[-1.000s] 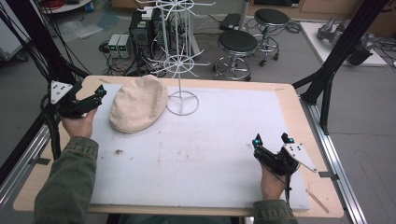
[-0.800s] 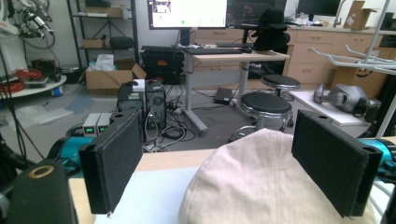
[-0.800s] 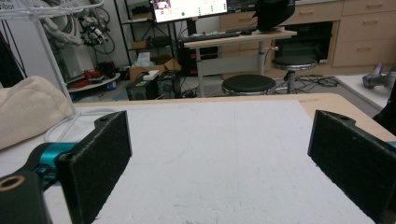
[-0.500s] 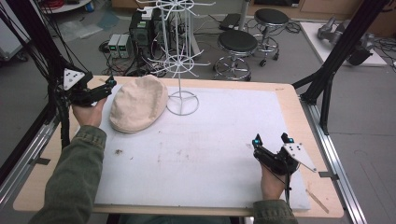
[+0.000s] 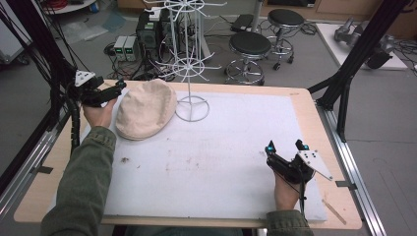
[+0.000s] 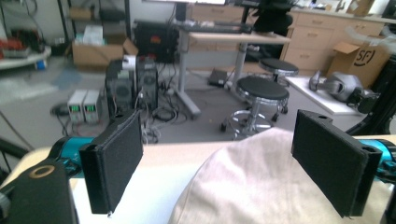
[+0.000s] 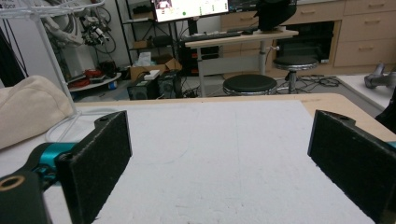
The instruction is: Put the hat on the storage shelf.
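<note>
A soft, cream-coloured cloth cap (image 5: 145,109), rounded and slightly rumpled, lies on the white foam-like mat covering the wooden tabletop (image 5: 314,110), in the upper left of the high view. The left hand-held gripper (image 5: 115,90) sits just beside the cap's left edge; in the left gripper view its 2 flat black felt-faced jaws stand wide apart, holding nothing, with the cap (image 6: 261,182) bulging up between and beyond them. A thin white wire stand (image 5: 192,105) with a ring base stands just right of the cap. The right hand-held gripper (image 5: 286,146), also wide open and empty, rests well apart at the lower right.
</note>
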`<state>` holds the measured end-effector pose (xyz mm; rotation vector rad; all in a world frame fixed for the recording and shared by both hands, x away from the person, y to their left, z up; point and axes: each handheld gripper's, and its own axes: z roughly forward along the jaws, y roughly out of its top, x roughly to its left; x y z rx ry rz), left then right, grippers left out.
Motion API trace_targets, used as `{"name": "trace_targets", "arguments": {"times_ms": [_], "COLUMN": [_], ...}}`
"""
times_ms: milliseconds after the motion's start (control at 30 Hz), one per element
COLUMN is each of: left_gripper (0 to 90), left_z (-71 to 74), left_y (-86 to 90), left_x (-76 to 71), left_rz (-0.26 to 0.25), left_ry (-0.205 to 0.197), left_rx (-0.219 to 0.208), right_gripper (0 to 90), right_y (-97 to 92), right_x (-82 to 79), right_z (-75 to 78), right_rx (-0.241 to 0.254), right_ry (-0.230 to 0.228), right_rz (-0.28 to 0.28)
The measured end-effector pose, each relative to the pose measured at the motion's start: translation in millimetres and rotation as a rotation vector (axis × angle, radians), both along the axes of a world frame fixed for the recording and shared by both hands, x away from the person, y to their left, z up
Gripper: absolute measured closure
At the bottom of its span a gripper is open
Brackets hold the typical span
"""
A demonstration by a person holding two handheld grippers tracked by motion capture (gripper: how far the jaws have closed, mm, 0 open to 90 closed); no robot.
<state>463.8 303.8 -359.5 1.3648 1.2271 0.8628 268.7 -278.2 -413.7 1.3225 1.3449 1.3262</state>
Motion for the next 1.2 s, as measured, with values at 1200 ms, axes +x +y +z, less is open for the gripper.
{"name": "trace_targets", "arguments": {"times_ms": [1200], "left_gripper": [20.2], "left_z": [-29.0], "left_y": [-9.1], "left_x": [63.8], "left_rz": [-0.163], "left_ry": [0.379], "left_rx": [0.205], "right_gripper": [5.3], "right_y": [0.3], "right_x": [2.0], "right_z": [-1.7], "right_rx": [0.002], "right_ry": [0.021], "right_rz": [0.025]}}
